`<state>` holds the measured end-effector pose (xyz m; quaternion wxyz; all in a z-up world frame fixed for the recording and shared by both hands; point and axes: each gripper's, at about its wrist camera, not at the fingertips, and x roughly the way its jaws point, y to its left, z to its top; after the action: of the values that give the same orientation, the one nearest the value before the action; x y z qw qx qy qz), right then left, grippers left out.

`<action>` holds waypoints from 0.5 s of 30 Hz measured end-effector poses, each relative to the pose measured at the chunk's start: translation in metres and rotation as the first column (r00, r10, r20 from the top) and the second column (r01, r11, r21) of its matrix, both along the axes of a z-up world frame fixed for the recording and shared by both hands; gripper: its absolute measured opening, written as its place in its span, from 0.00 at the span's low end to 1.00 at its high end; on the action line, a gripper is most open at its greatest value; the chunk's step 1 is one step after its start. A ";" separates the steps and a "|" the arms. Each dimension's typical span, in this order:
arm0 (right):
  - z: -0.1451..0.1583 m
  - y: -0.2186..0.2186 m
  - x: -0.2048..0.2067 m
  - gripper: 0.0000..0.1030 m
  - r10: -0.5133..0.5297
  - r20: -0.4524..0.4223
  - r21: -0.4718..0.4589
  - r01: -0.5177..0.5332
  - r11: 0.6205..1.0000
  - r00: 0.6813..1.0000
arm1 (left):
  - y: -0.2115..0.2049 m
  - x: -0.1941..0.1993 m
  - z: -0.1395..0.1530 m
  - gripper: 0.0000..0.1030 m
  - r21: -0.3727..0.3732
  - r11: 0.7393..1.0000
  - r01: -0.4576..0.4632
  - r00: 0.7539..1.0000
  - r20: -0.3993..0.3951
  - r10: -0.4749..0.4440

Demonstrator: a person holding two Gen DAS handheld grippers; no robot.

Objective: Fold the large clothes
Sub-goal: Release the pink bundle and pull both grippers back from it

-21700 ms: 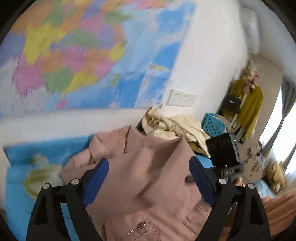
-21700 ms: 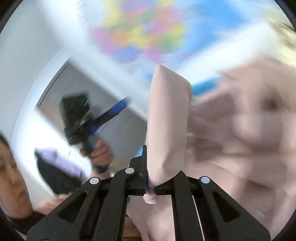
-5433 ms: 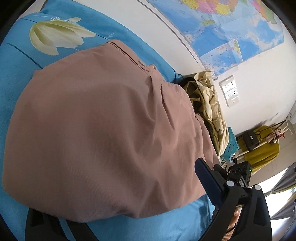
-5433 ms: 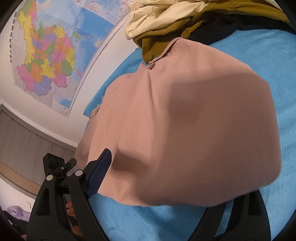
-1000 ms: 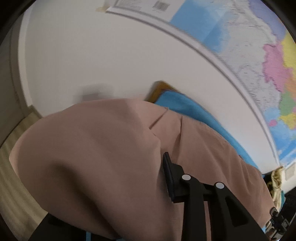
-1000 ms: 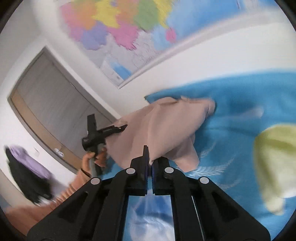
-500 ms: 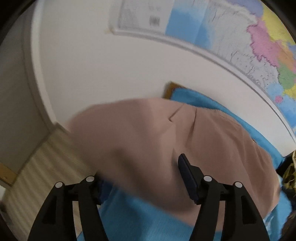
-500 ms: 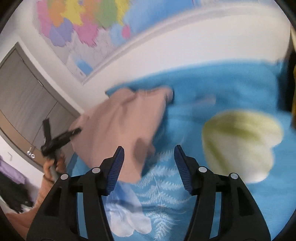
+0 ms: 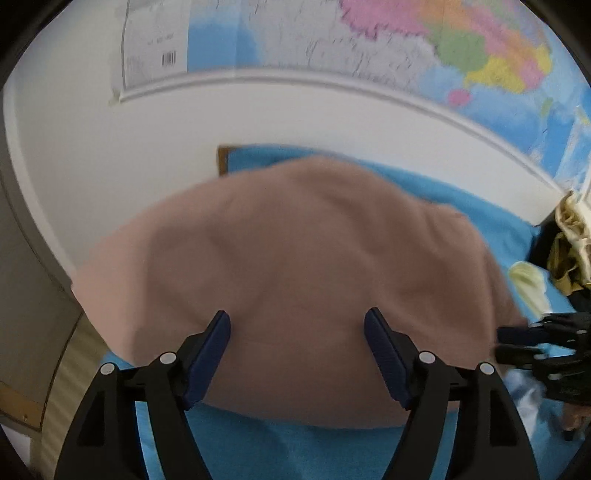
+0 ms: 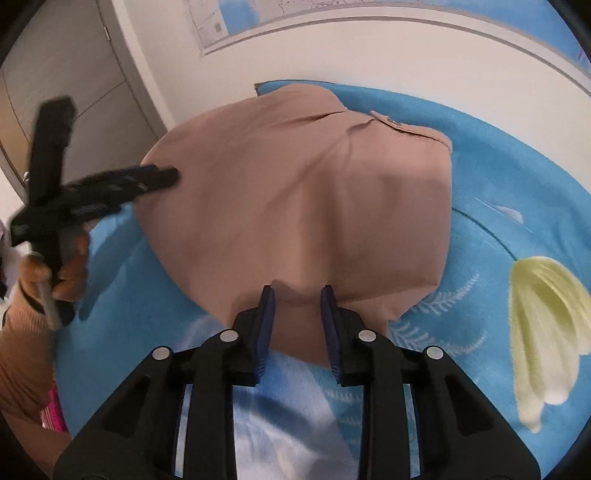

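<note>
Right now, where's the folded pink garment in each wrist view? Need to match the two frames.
Left wrist: the pink garment fills the centre, lying on the blue bedsheet, just ahead of the open left gripper.
Right wrist: the garment fills the centre and upper middle, its near edge between the open fingers of the right gripper.
Shared landmark: the wall map, top of both views.

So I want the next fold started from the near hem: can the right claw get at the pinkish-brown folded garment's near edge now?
Probably yes: the right claw is open, right at the pinkish-brown folded garment, with nothing between them.
</note>
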<state>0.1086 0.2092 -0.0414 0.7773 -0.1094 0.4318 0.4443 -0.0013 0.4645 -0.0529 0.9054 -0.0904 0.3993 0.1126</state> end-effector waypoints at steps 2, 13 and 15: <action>0.008 -0.004 0.003 0.28 -0.009 -0.015 0.025 0.010 1.000 1.000 | 0.002 0.002 -0.002 0.70 -0.018 1.000 -0.009 1.000 0.003 0.009; 0.039 -0.002 0.009 0.45 -0.069 0.016 0.141 0.066 0.988 0.998 | -0.027 -0.021 0.011 0.81 0.000 0.999 -0.036 0.999 0.031 0.036; 0.034 0.004 0.004 0.45 -0.063 0.042 0.111 0.058 0.992 0.997 | -0.036 -0.024 0.011 0.84 0.010 1.000 -0.024 0.999 0.031 0.023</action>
<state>0.1121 0.2135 -0.0074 0.8049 -0.0638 0.3920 0.4409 -0.0250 0.4281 -0.0421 0.9104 -0.0922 0.3838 0.1239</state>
